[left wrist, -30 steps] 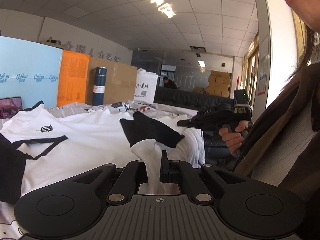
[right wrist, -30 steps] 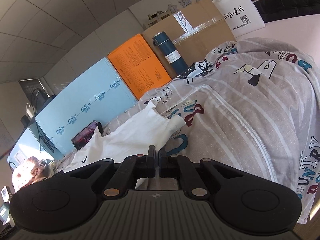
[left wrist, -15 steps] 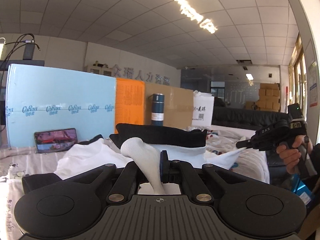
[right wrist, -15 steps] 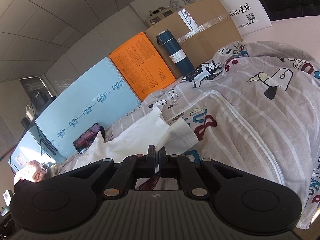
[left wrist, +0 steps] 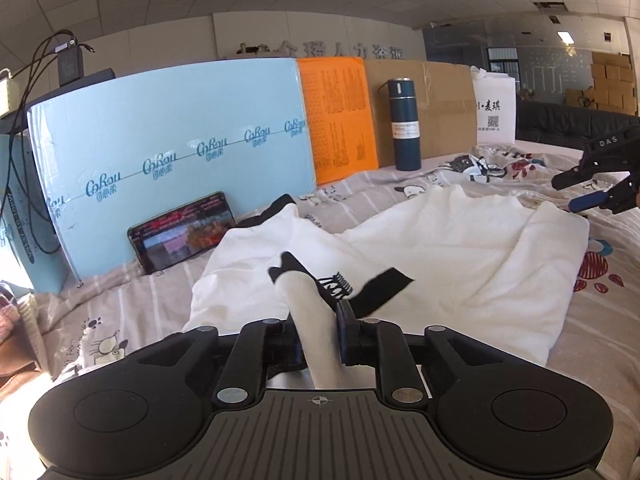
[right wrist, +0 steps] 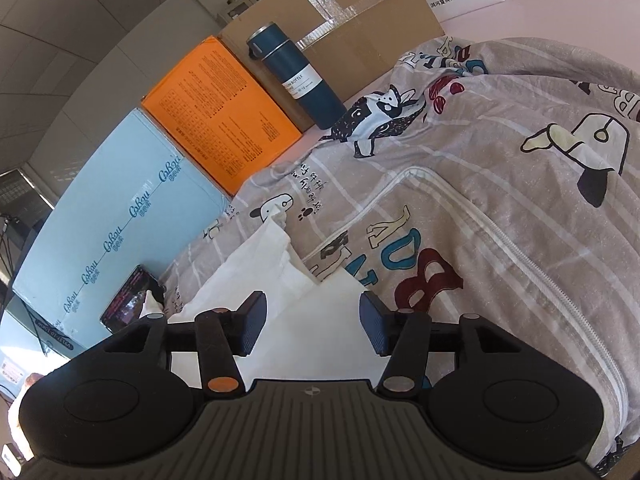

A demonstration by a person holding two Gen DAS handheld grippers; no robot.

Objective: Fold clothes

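Observation:
A white T-shirt (left wrist: pixel 440 248) with black trim lies spread on a patterned grey bedsheet (left wrist: pixel 400 184). My left gripper (left wrist: pixel 320 320) is shut on a bunched white fold of the shirt with a black edge, held just above the cloth. My right gripper (right wrist: pixel 310 320) is open and empty, its jaws wide apart over the shirt's right edge (right wrist: pixel 272 264). It also shows at the far right of the left wrist view (left wrist: pixel 592 188), above the shirt's corner.
A phone (left wrist: pixel 184 228) leans on a light blue board (left wrist: pixel 168 140) at the back. An orange box (left wrist: pixel 340 116), a cardboard box (left wrist: pixel 436 100), a dark blue bottle (left wrist: pixel 405 124) and a white bag (left wrist: pixel 494 108) stand behind the sheet.
My right gripper has opened and let go of the shirt's edge. My left gripper has swung down and left over the shirt, still holding its fold. The shirt now lies flatter.

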